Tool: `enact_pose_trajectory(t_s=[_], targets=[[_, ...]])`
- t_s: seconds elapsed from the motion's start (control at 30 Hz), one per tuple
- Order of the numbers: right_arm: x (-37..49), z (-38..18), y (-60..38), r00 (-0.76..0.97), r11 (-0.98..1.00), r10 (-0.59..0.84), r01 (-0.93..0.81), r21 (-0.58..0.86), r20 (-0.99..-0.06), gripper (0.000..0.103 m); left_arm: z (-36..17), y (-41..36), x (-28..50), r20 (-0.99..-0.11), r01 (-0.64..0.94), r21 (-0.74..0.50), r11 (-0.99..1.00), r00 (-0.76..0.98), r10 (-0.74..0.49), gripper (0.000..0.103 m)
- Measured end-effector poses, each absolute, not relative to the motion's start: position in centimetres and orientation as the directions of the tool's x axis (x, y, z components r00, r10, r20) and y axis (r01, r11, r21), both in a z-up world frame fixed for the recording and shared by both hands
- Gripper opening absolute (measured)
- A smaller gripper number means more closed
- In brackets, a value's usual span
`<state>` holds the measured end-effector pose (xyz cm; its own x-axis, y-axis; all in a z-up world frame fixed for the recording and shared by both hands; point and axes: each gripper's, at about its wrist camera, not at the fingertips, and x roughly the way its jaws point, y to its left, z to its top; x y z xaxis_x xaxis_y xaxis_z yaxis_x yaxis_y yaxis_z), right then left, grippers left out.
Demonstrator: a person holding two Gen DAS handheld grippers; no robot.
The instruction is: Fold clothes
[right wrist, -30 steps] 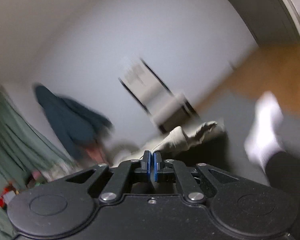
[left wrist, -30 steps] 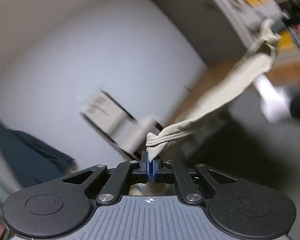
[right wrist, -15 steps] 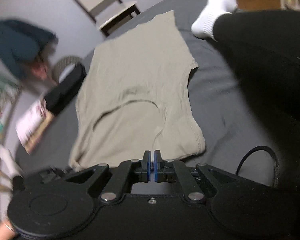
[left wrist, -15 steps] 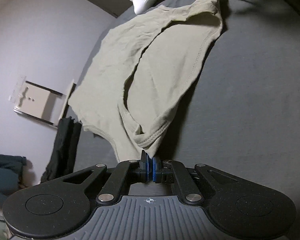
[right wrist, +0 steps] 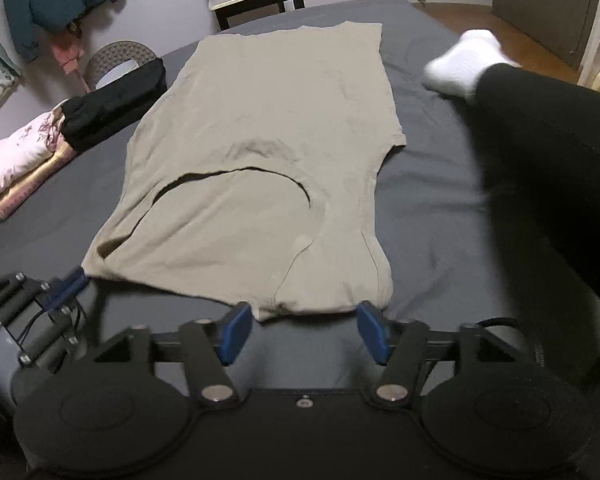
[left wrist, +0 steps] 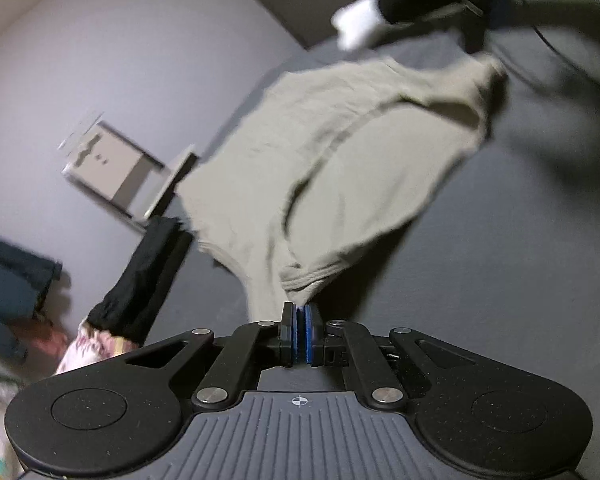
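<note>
Right gripper [right wrist: 300, 328] now wide, shirt [right wrist: 268, 140] dropped flat on bed [right wrist: 428, 208]; left gripper [left wrist: 300, 332] clamped on strap, any tug could wrinkle it.

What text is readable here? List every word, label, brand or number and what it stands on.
None is readable. The left hand-held gripper body carries only a small crosshair mark, no letters. The tan shirt is plain. The pink folded cloth bears a floral pattern, no words.
</note>
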<state>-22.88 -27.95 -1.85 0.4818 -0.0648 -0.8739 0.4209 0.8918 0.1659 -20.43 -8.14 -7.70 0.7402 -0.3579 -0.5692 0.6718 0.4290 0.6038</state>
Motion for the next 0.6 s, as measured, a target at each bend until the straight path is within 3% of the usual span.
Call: enact_pose_trajectory(t_s=[0.17,0.3,0.37,0.47,0.5,0.53,0.6], targets=[[-22.2,-0.3,-26.0,0.541,0.923,-0.077,0.356,0.146,-0.838,0.084,-7.1,-5.4,-20.6,-0.576,0.664,0.550,0.507,0.741,-0.345,0.006],[-21.3,-0.5,-23.9,0.585,0.975,-0.113,0.222,0.024,-0.803,0.086,-7.1,-5.7,-19.8,-0.572,0.651,0.543,0.530,0.749,-0.333,0.007],[-21.2,-1.0,-22.6,0.607,0.991,-0.109,0.130,-0.038,-0.787,0.086,-7.0,-5.9,-19.4,-0.569,0.644,0.538,0.544,0.754,-0.329,0.013],[-21.0,-2.3,-20.0,0.652,0.990,-0.069,-0.047,-0.130,-0.755,0.081,-6.5,-5.1,-18.0,-0.542,0.607,0.475,0.637,0.772,-0.331,0.052],[-20.8,-2.9,-19.1,0.657,0.984,-0.048,-0.097,-0.147,-0.752,0.080,-6.1,-4.5,-17.5,-0.528,0.585,0.438,0.683,0.782,-0.332,0.078],[-20.6,-3.5,-18.2,0.661,0.976,-0.026,-0.146,-0.163,-0.750,0.077,-5.7,-3.9,-17.0,-0.513,0.562,0.399,0.725,0.792,-0.332,0.096],[-20.2,-4.4,-16.5,0.680,0.961,0.050,-0.233,-0.151,-0.731,0.069,-5.1,-1.8,-15.6,-0.501,0.520,0.258,0.814,0.792,-0.348,0.100]])
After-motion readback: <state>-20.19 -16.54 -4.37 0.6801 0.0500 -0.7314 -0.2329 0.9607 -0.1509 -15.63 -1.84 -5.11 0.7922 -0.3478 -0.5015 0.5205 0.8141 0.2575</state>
